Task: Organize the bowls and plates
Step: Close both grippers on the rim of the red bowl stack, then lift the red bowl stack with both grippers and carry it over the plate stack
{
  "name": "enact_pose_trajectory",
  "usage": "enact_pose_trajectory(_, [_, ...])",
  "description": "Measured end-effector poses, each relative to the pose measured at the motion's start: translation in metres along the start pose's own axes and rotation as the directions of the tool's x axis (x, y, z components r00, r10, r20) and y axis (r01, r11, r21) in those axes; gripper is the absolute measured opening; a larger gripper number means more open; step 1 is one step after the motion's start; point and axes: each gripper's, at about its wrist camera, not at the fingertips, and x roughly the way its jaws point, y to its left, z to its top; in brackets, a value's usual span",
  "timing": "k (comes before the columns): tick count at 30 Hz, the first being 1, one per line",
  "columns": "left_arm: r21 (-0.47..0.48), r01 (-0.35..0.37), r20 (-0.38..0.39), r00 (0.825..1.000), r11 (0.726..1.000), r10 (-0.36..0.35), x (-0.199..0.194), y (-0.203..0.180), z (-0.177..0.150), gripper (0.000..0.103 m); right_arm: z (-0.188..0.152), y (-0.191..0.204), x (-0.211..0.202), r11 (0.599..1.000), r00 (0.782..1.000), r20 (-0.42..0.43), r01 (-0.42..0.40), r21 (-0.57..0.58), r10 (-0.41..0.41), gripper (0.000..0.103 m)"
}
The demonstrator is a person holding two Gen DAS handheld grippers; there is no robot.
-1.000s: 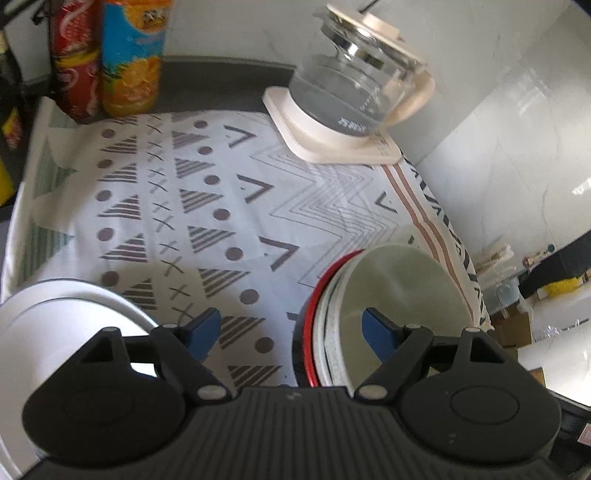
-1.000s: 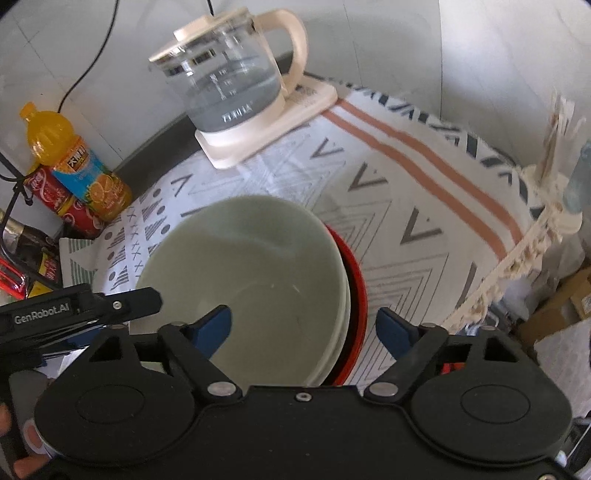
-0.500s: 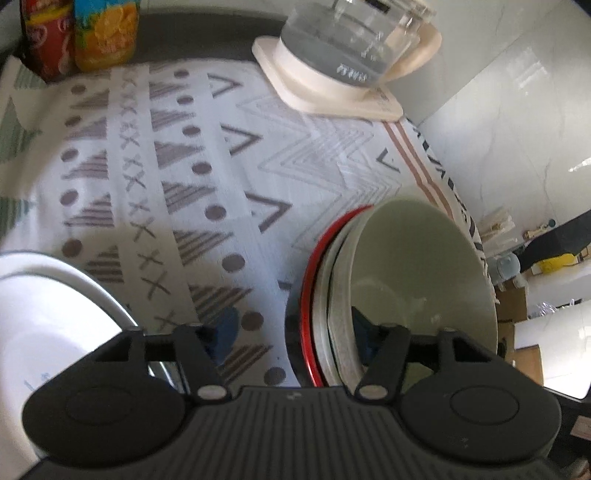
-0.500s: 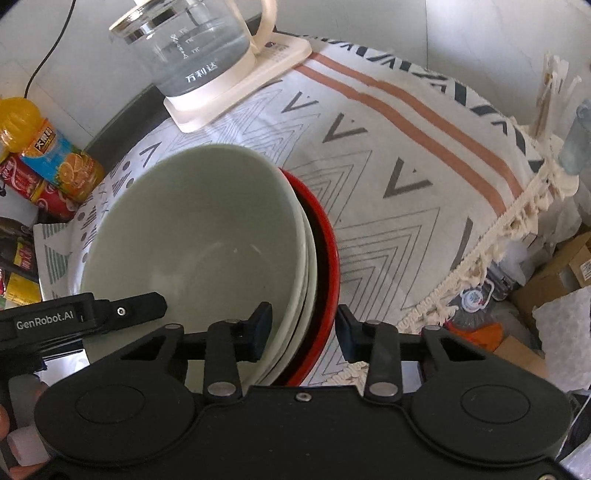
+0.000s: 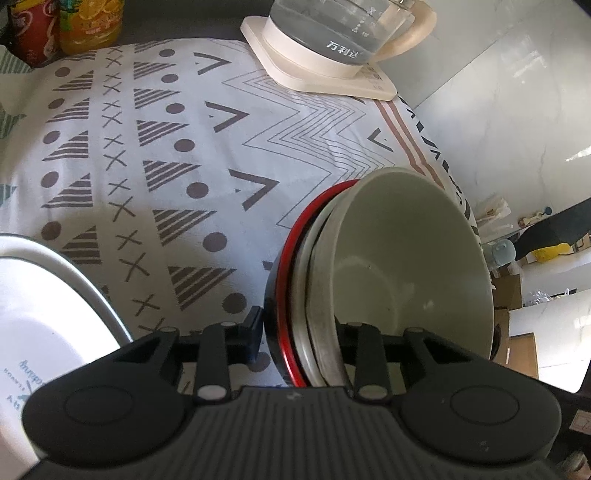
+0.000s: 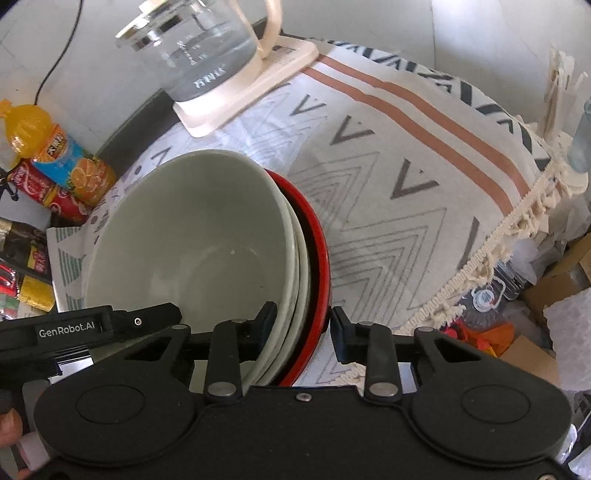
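A pale green bowl (image 5: 406, 258) (image 6: 192, 243) sits nested on a second pale bowl (image 5: 317, 295) inside a red-rimmed black bowl (image 5: 284, 280) (image 6: 317, 251) on the patterned tablecloth. My left gripper (image 5: 299, 328) straddles the stack's left rim, one finger outside the black wall and one inside the green bowl; its jaws are closing and the pads touch the stack. My right gripper (image 6: 303, 321) straddles the opposite rim the same way, jaws closing onto it. The left gripper's body (image 6: 92, 325) shows in the right wrist view.
A white plate (image 5: 37, 314) lies at the left, near the stack. A glass kettle (image 5: 332, 33) (image 6: 207, 55) on a cream base stands at the back. Drink bottles (image 5: 88, 22) (image 6: 55, 155) stand at the back left. The cloth's fringed edge (image 6: 480, 266) marks the table's right side.
Both grippers went from wide open above the stack to lowered over its rims, with their jaws narrowed onto the bowl walls. The bowls have stayed in place.
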Motion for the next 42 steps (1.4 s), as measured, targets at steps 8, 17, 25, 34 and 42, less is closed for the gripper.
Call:
enact_pose_trajectory(8, [-0.018,-0.005,0.059,0.998,1.0,0.006,-0.022,0.004,0.001,0.03,0.011,0.016,-0.013,0.999,0.998,0.041,-0.036,-0.039,0.038,0.031])
enact_pose_trajectory(17, [-0.044,-0.016,0.123,0.992,0.999,0.021,-0.047,0.007,0.002,0.03,0.02,0.035,-0.026,0.993,0.994,0.078,-0.072,-0.098,0.08,0.031])
enact_pose_trajectory(25, [-0.075,-0.025,0.163,0.986,0.997,0.037,-0.065,0.014,-0.001,0.03,0.02,0.051,-0.034,0.986,0.99,0.087,-0.096,-0.139,0.109,0.031])
enact_pose_trajectory(34, [-0.12,-0.035,0.205,0.977,0.992,0.059,-0.088,0.025,-0.009,0.03,0.018,0.072,-0.037,0.973,0.986,0.078,-0.129,-0.189,0.146,0.031])
enact_pose_trajectory(42, [-0.17,-0.049,0.241,0.967,0.984,0.089,-0.106,0.04,-0.017,0.03,0.015,0.093,-0.039,0.955,0.982,0.065,-0.159,-0.25,0.18,0.031])
